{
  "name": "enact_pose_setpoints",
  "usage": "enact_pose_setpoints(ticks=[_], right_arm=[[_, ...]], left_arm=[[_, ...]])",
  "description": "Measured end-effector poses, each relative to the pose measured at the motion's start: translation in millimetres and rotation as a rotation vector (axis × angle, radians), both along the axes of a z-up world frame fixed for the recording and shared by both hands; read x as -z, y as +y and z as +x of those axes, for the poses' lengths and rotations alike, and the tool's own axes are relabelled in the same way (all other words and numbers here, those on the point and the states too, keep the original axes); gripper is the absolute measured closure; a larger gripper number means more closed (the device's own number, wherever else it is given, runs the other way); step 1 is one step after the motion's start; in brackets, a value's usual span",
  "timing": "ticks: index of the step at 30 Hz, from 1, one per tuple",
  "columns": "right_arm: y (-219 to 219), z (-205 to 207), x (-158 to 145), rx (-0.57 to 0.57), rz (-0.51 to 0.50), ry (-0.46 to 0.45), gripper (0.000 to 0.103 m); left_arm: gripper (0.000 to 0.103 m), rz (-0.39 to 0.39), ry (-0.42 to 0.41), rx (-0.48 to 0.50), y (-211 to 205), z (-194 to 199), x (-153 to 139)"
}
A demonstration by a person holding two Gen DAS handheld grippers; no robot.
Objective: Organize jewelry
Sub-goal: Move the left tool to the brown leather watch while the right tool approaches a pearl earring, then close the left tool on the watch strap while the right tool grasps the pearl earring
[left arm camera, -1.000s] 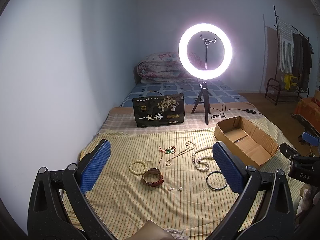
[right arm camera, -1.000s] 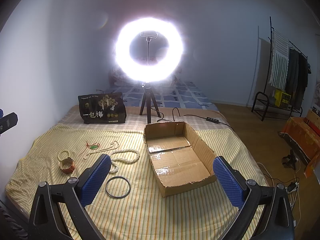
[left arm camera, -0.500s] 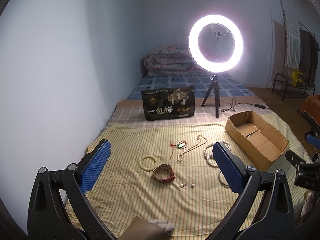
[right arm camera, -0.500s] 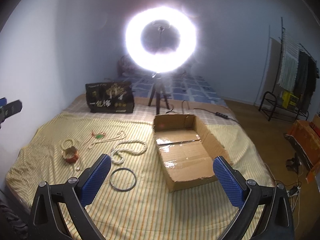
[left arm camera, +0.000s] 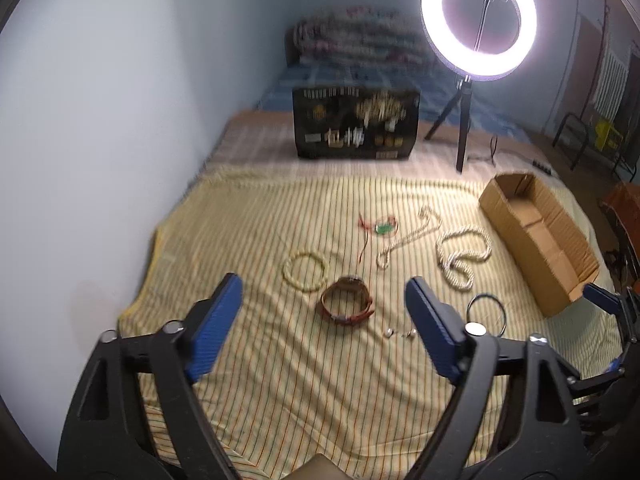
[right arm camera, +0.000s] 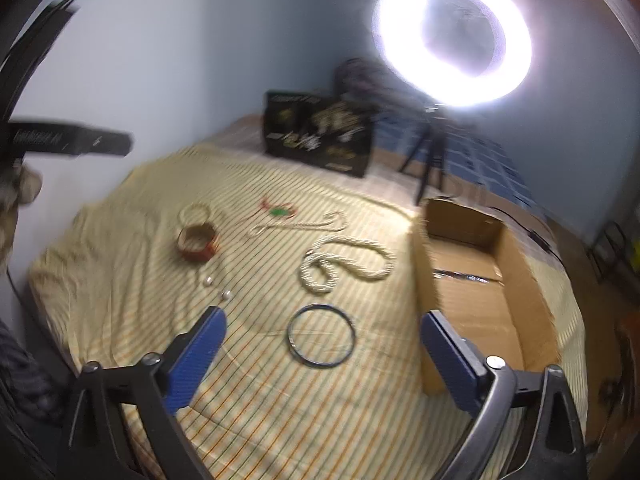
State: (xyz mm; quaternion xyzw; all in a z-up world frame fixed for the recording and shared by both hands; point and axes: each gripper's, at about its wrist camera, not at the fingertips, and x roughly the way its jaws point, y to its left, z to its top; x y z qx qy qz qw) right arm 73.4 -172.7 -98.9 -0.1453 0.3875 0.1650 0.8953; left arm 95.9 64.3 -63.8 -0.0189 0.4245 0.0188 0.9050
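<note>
Jewelry lies on a yellow striped bedspread [left arm camera: 280, 380]. A brown leather bracelet [left arm camera: 346, 305] lies just beyond my open, empty left gripper [left arm camera: 320, 304]. Near it are a cream bead bracelet [left arm camera: 305, 271], two pearl earrings [left arm camera: 398, 333], a green pendant on a red cord [left arm camera: 383, 228], a thin bead necklace [left arm camera: 408, 236], and a thick white bead necklace [left arm camera: 464, 256]. A dark bangle [right arm camera: 321, 335] lies between the fingers of my open, empty right gripper [right arm camera: 320, 326], a little ahead. An open cardboard box [right arm camera: 476, 292] stands at the right.
A lit ring light on a tripod [left arm camera: 478, 20] and a black printed bag [left arm camera: 355, 124] stand at the far side of the bedspread. A wall runs along the left. A folded quilt [left arm camera: 356, 40] lies behind, and a clothes rack [left arm camera: 612, 92] stands at far right.
Both grippers have tilted down and moved in towards the jewelry. The right one has swung left so the bangle now sits between its fingers. Both stay open.
</note>
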Motion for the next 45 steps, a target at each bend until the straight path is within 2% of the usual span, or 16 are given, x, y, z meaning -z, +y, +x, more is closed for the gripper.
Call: enact_pose_setpoints(ticks=[3,5,6,8,11,16,19,23,25,33,37,44,45], right_arm=[[14,11,14,-0.062,-0.001,0.049,0.011],[21,20,25,-0.106,0.02,0.103,0.017],[25,25,31,-0.125,0.029,0.131,0.019],[30,33,41,-0.148,0.037,0.165,0.029],[39,43,53,-0.189,0.054,0.207,0.036],[57,53,68,-0.252,0.026,0.242,0.046],[66,57,76,-0.284,0.018,0.271,0.057],[78,60,90,-0.333,-0.001,0.302,0.066],[81,62,95,-0.347,-0.002,0.316,0.068],[89,73,109,-0.353,-0.005,0.325,0.072],[90,75,115,-0.351,-0.005,0.337,0.077],[94,80,116,-0.359,-0.008,0.347,0.08],[93,80,116,-0.36,-0.008,0.348,0.08]], left_arm=[[0.034,-0.066,0.094,-0.013,11,18,19],[0.04,-0.095,0.144,-0.028,18,28,31],[0.044,-0.101,0.169,-0.037,20,33,38],[0.046,-0.109,0.201,-0.041,22,39,47],[0.054,-0.122,0.258,-0.042,22,50,65],[0.065,-0.137,0.34,-0.044,21,66,93],[0.069,-0.159,0.36,-0.05,24,70,101],[0.069,-0.179,0.38,-0.058,28,77,110],[0.075,-0.185,0.389,-0.061,30,79,114],[0.076,-0.226,0.4,-0.069,36,89,122],[0.076,-0.236,0.405,-0.066,36,92,124],[0.076,-0.246,0.425,-0.07,35,99,133],[0.078,-0.248,0.428,-0.072,35,99,134]])
